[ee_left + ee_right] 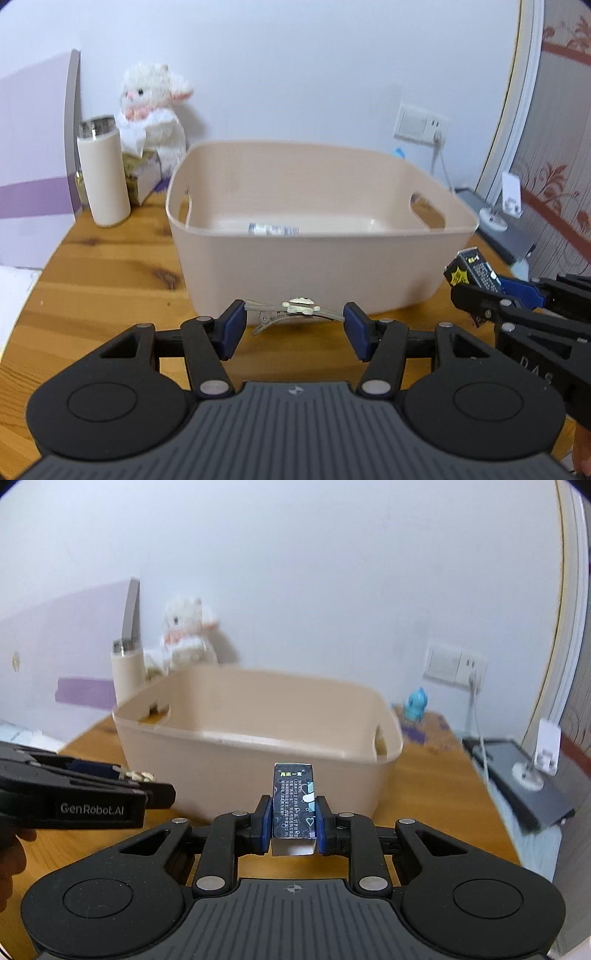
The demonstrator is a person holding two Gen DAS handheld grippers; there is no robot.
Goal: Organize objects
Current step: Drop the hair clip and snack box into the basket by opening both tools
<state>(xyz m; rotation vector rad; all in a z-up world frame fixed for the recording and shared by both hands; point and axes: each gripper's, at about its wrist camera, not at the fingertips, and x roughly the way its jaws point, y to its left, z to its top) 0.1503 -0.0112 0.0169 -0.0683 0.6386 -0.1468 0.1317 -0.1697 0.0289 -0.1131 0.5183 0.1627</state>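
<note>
So roughly midway, I'd guess: one small white tube [273, 229] already lies in the beige plastic bin [314, 273] mid-desk. The left gripper [295, 328] is clamped endwise on a grey metal hair clip [291, 314], the right gripper [294, 821] squeezes a small dark printed box [294, 801]; both hang just before the bin's near wall, undelivered.

Soft even indoor light, faint shadows, strong fisheye bend at edges, bg slightly blurred

left tongs [294, 328]: spread wide, level | right tongs [293, 821]: clamped, level
</note>
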